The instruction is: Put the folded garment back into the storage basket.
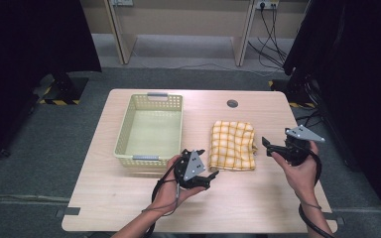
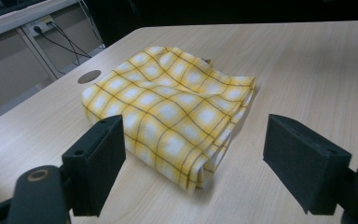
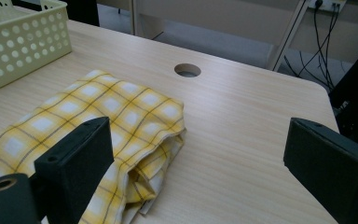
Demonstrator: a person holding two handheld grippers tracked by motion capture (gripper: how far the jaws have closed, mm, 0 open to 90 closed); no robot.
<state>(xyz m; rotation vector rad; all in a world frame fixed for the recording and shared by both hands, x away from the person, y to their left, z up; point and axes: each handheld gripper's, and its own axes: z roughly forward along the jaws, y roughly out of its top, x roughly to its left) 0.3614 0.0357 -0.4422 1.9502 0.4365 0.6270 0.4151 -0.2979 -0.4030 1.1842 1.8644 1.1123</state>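
A folded yellow checked cloth [image 1: 232, 145] lies on the wooden table [image 1: 129, 193], right of centre. My left gripper [image 1: 209, 174] hovers just left of the cloth's near corner, jaws wide apart and empty. In the left gripper view the cloth [image 2: 172, 105] lies ahead between the two black pads [image 2: 98, 161]. My right gripper [image 1: 267, 144] hangs close to the cloth's right edge, open and empty. Its own view has the cloth [image 3: 98, 135] at lower left, behind the left pad [image 3: 77, 163].
A pale yellow perforated basket [image 1: 150, 131] stands empty left of the cloth [image 3: 23, 42]. A round cable hole [image 1: 232, 103] sits near the table's far edge. Black curtains flank the table; cables run along the floor at the back.
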